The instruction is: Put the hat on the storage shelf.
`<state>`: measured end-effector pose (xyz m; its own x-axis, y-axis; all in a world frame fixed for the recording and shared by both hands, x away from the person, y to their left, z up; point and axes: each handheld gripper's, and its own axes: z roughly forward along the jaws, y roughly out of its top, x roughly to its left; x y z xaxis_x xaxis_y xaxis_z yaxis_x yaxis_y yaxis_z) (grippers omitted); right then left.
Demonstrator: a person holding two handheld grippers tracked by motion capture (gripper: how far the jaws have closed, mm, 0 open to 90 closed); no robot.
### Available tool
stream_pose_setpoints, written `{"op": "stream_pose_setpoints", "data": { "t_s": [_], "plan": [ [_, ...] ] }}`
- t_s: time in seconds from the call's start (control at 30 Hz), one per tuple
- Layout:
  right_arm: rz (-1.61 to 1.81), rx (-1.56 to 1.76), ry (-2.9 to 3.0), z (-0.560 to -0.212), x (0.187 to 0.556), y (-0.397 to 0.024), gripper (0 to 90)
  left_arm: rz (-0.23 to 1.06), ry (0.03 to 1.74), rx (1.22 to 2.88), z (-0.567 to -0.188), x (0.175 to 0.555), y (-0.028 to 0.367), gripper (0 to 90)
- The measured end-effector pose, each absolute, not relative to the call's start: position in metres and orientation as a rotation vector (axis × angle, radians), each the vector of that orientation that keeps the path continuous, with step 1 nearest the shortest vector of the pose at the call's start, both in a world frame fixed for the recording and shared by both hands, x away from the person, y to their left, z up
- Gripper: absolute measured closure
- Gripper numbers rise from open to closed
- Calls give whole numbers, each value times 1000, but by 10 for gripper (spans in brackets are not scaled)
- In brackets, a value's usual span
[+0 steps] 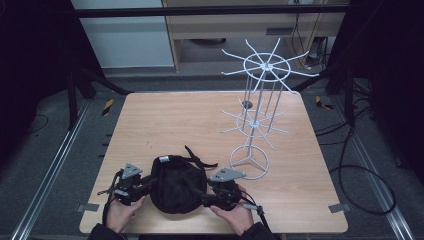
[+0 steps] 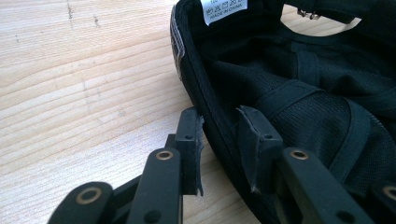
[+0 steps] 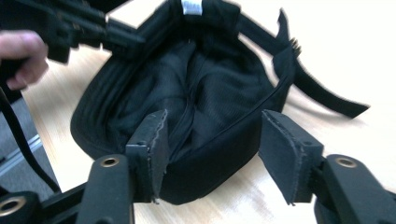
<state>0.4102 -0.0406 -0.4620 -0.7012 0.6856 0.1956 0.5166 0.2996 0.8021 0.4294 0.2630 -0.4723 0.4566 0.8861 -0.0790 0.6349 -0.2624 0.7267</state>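
Observation:
A black cap (image 1: 175,182) lies upside down on the wooden table (image 1: 175,115), near its front edge. Its mesh lining (image 2: 303,93) faces up, with a white label (image 2: 224,9) at the rim. My left gripper (image 1: 147,184) is at the cap's left side. Its jaws (image 2: 219,116) straddle the rim with a narrow gap, not pressed on it. My right gripper (image 1: 202,195) is at the cap's right side. In the right gripper view it (image 3: 212,121) stands wide open around the cap's (image 3: 201,93) near rim, with the left gripper (image 3: 135,39) on the far rim.
A white wire display rack (image 1: 257,120) with two tiers of hooks and a round base stands on the right half of the table. The cap's black strap (image 1: 200,160) trails toward it. A person's hands (image 1: 120,212) hold both grippers at the front edge.

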Motion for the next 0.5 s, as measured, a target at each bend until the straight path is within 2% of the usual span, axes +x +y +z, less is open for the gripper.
{"op": "stream_pose_setpoints", "data": {
  "t_s": [0.07,0.1,0.13,0.17,0.2,0.23,0.27,0.3,0.4,0.5],
  "plan": [
    [1322,1129,2398,-467,411,-38,466,452,1263,1997,-472,429,263,691],
    [1310,1165,2417,-470,413,-38,532,449,1261,1991,-472,429,263,688],
    [1310,1165,2417,-470,413,-38,532,449,1261,1991,-472,429,263,685],
    [1300,1169,2429,-472,415,-39,610,445,1257,1991,-471,428,263,684],
    [1300,1169,2429,-472,415,-39,610,445,1257,1991,-471,428,263,682],
    [1311,1173,2445,-472,417,-41,694,441,1256,1991,-471,428,263,679],
    [1306,1167,2442,-472,417,-42,732,435,1255,1990,-472,428,262,677],
    [1306,1167,2442,-472,417,-42,732,429,1254,1990,-472,428,262,677],
    [1279,1151,2428,-471,421,-45,811,405,1245,1990,-472,425,259,664],
    [1260,1153,2374,-471,425,-50,828,392,1233,2000,-472,423,256,650]
  ]
}}
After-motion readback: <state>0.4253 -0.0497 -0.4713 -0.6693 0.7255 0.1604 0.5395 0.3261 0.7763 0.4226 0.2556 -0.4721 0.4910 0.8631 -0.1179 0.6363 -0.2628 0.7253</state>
